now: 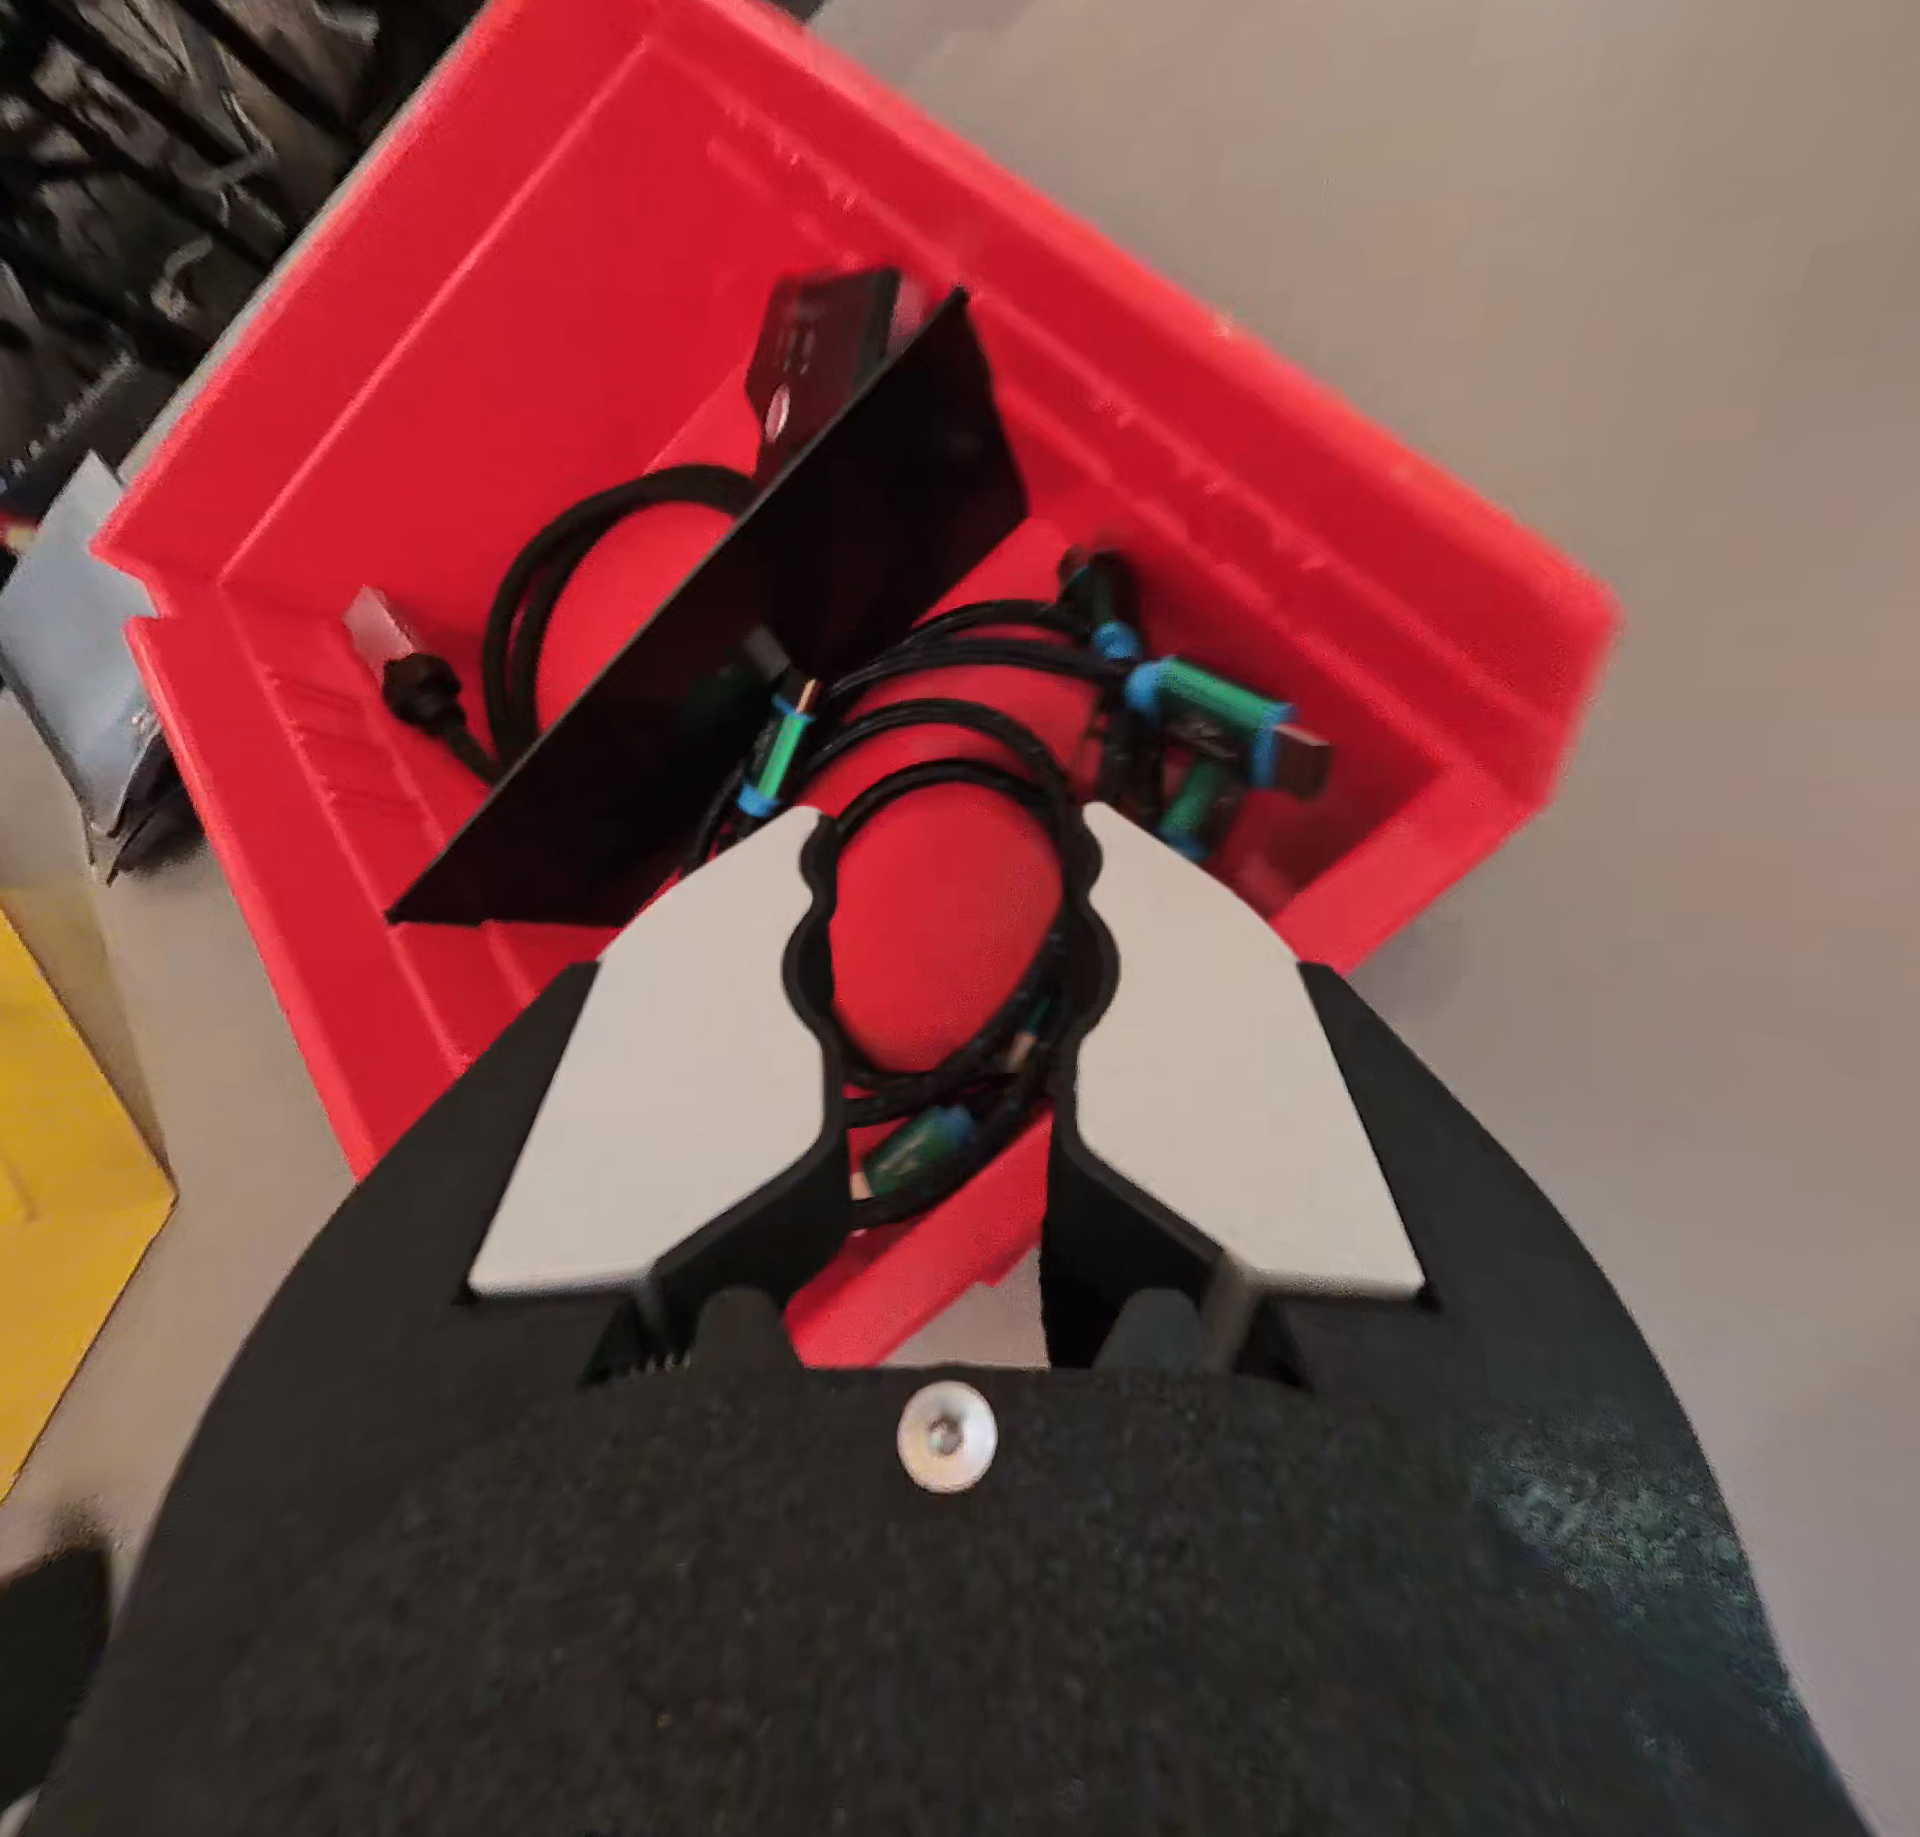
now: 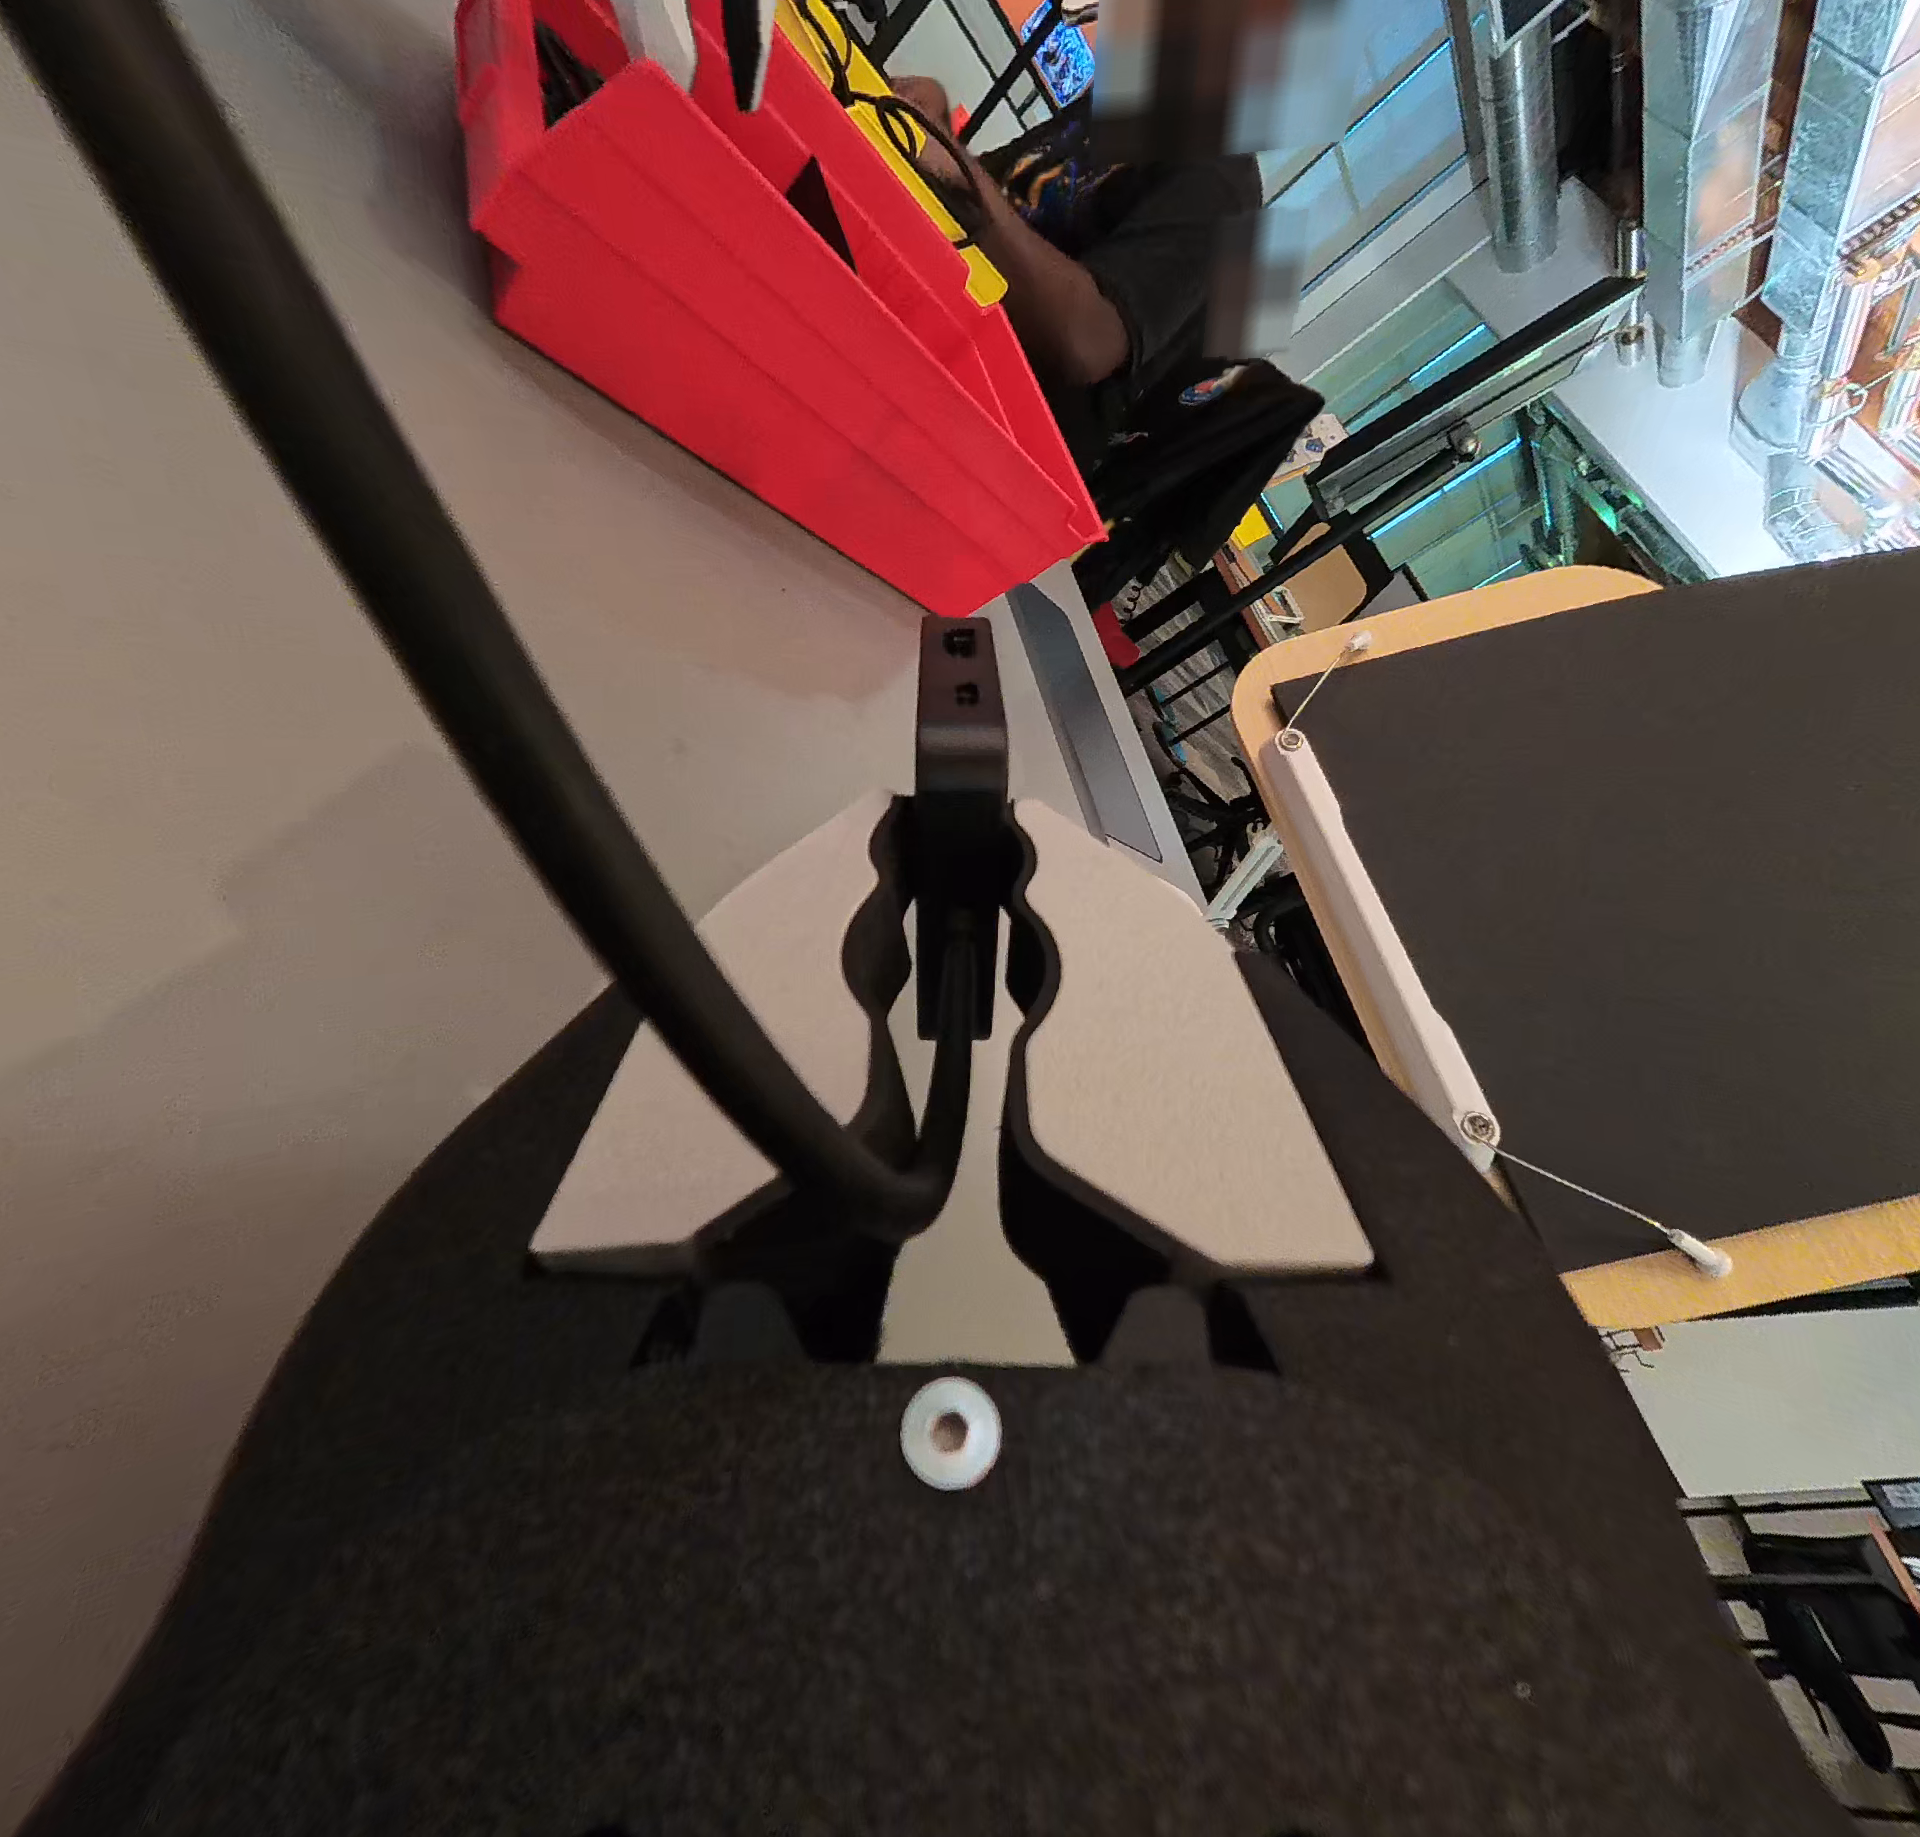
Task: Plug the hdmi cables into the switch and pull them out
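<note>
— Over the red bin [image 1: 582, 353], left gripper [image 1: 951, 831]: jaws apart, gripping nothing, poised above coiled black HDMI cables [image 1: 966, 748] with green-and-blue plugs [image 1: 1210, 701]. Black divider [image 1: 790, 603] slanting across; beyond it, a black box [image 1: 821, 343] and another cable [image 1: 540, 582].

— On the right, low over the pale table [image 2: 260, 748]: right gripper [image 2: 958, 821] clamped on a black connector [image 2: 958, 738], its thick cable [image 2: 343, 499] arcing back. Red bin behind.
</note>
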{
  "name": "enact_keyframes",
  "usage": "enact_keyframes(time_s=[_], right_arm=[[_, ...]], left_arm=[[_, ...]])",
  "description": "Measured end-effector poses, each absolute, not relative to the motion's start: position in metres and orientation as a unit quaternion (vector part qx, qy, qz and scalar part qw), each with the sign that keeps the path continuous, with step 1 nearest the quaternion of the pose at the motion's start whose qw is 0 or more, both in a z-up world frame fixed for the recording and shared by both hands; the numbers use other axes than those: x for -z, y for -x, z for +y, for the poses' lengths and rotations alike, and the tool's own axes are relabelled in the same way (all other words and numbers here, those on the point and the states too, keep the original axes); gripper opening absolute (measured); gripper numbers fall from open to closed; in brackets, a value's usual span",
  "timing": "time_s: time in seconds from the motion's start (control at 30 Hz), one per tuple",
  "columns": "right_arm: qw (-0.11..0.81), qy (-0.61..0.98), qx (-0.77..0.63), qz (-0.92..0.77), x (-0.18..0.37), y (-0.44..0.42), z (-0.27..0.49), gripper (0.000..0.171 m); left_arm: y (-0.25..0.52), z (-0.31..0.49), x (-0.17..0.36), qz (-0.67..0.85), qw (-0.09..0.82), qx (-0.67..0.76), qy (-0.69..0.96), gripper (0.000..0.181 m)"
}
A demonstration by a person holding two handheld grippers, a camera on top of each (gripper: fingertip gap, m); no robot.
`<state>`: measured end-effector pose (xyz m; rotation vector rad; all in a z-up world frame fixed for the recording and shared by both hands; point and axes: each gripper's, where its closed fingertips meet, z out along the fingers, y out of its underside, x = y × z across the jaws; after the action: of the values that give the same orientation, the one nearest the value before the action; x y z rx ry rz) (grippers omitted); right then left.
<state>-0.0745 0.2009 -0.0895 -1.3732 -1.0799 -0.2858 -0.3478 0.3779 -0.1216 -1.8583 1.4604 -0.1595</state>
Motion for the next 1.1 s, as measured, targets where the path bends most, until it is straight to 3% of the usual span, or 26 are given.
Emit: enact_keyframes(time_s=[0.27, 0.53, 0.67, 0.8, 1.1], right_arm=[[0.617, 0.601, 0.128, -0.491, 0.100, 0.080, 0.203, 0.014], [0.613, 0.608, 0.123, -0.490, 0.102, 0.076, 0.202, 0.014], [0.612, 0.609, 0.120, -0.489, 0.102, 0.075, 0.202, 0.014], [0.611, 0.607, 0.120, -0.493, 0.103, 0.077, 0.201, 0.015], [0.605, 0.607, 0.120, -0.502, 0.106, 0.082, 0.199, 0.014]], left_arm=[[0.345, 0.434, 0.166, 0.558, 0.276, 0.031, 0.782, 0.043], [0.343, 0.453, 0.184, 0.568, 0.263, -0.037, 0.779, 0.041], [0.347, 0.442, 0.164, 0.565, 0.280, -0.022, 0.776, 0.041], [0.329, 0.393, 0.141, 0.578, 0.259, 0.117, 0.765, 0.033], [0.331, 0.354, 0.170, 0.624, 0.171, 0.115, 0.754, 0.032]])
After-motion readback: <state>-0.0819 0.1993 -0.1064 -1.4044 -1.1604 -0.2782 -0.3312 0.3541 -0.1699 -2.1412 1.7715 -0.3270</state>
